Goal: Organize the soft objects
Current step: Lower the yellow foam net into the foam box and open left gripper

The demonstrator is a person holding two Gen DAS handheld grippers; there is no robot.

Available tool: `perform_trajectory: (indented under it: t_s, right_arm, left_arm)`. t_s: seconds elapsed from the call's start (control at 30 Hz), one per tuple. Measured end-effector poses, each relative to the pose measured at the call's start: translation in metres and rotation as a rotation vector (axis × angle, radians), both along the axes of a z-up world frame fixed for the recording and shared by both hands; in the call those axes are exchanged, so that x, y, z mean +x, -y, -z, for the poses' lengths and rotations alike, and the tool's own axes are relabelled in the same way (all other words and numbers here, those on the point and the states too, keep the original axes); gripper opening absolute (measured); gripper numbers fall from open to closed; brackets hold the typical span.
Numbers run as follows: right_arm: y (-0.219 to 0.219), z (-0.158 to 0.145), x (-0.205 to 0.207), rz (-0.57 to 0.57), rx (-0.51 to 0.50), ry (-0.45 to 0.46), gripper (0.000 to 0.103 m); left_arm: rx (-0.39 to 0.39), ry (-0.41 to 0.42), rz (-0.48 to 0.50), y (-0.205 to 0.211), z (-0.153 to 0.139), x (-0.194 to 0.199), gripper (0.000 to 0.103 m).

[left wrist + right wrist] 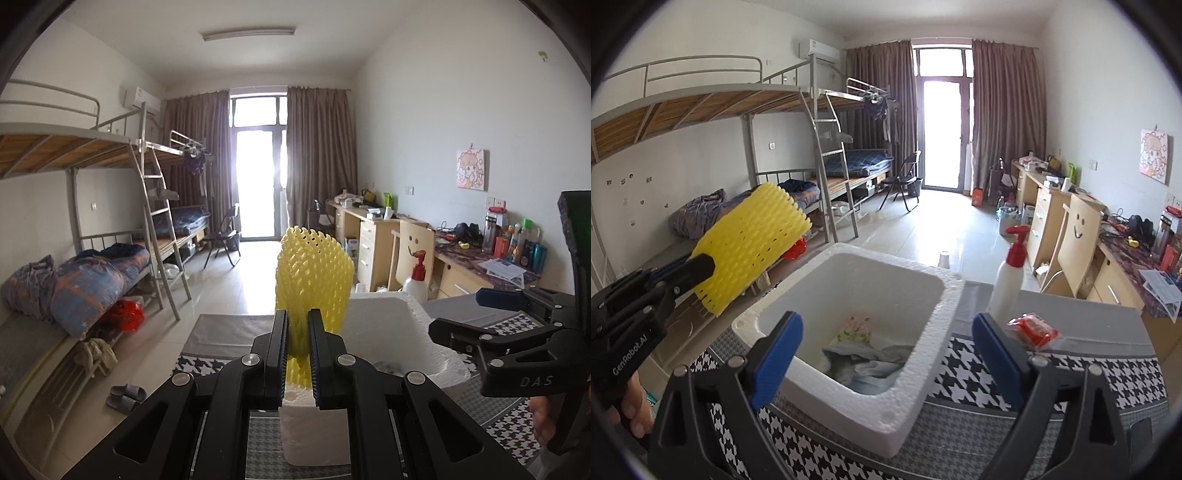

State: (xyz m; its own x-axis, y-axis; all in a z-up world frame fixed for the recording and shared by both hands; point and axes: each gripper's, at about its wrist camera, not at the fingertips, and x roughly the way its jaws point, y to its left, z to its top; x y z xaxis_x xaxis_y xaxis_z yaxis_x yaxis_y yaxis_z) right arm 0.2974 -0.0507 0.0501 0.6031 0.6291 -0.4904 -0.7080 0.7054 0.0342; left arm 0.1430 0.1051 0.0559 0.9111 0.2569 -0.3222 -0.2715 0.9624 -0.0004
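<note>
White lettering "GenRobot.AI" runs along the black body of the left gripper (701,267). The letters "DAS" are embossed on the right gripper (509,306) body.

The near wall of the white foam box (849,384) hides the lower part of the grey and pale-blue cloths (868,363) inside it, and its floor cannot be seen. Behind the box, the spray bottle (1008,280) loses its base to a blue pad. Left of the box, only part of a hand (631,410) shows. Labels on the desk bottles (524,247) far right of the box are too small to read.
</note>
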Motion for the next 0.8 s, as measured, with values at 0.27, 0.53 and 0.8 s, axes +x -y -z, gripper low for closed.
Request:
perform_trajectory:
  t_s: [0.27, 0.53, 0.8]
  right_arm:
    - [0.020, -0.002, 0.004, 0.035, 0.017, 0.001, 0.095]
    - [0.040, 0.003, 0.002, 0.064, 0.018, 0.002, 0.095]
    - [0.060, 0.003, 0.003, 0.100, 0.026, 0.004, 0.095]
  left_arm:
    - [0.004, -0.017, 0.041, 0.008, 0.002, 0.009, 0.011]
    - [0.005, -0.025, 0.082, 0.022, 0.000, 0.018, 0.011]
    - [-0.004, -0.051, 0.111, 0.028, 0.001, 0.030, 0.011]
